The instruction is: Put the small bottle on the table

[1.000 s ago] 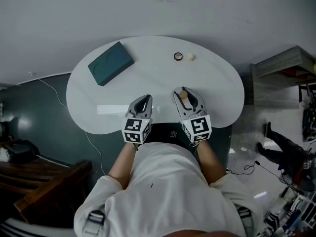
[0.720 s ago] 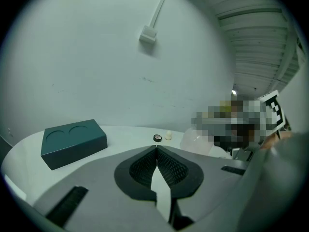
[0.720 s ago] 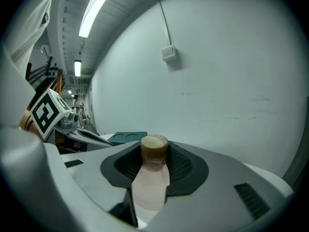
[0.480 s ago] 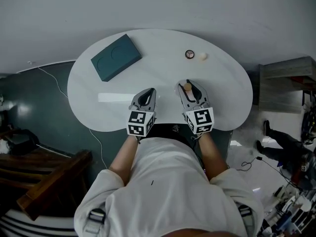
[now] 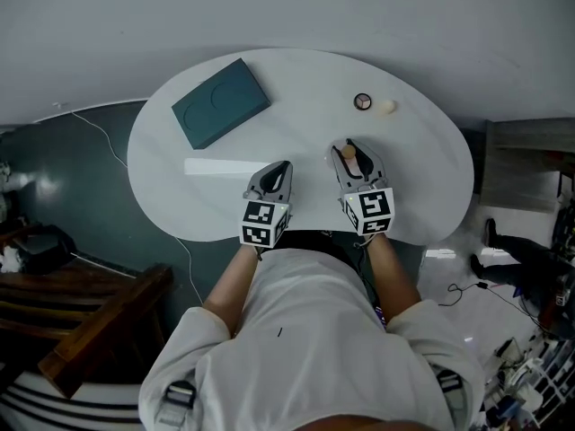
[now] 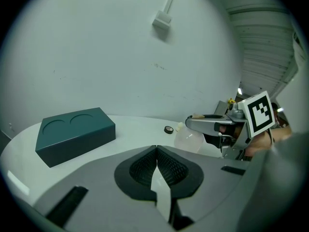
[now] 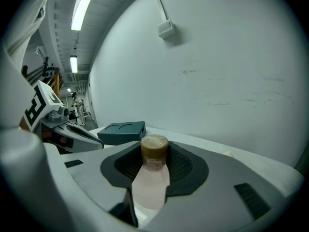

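- Where the right gripper (image 5: 357,153) is held over the near right part of the white oval table (image 5: 296,119), its jaws are seen closed on the small bottle (image 7: 153,173), with the dark ribbed pads pressed against either side of the upper body.
- The bottle is held upright, its brown cap (image 7: 154,146) raised just above the pads and its pale translucent body hanging below them.
- In the left gripper view the same bottle (image 6: 189,140) is seen under the right gripper's jaw, low over the tabletop; whether its base touches the surface cannot be told.
- The left gripper (image 5: 276,171) is kept beside the right one, over the near edge of the table, and its jaws are pressed together with nothing between them, as shown in its own view (image 6: 157,167).
- The two grippers are held apart from each other, each with its marker cube (image 5: 262,224) turned towards the person.
- A teal box (image 5: 221,102) with two round hollows in its top is laid on the far left part of the table, well apart from both grippers.
- A small dark round object (image 5: 362,101) and a small pale object (image 5: 386,107) are set just beside each other on the far right part of the table, beyond the right gripper.
- A wall behind the table is shown in both gripper views.
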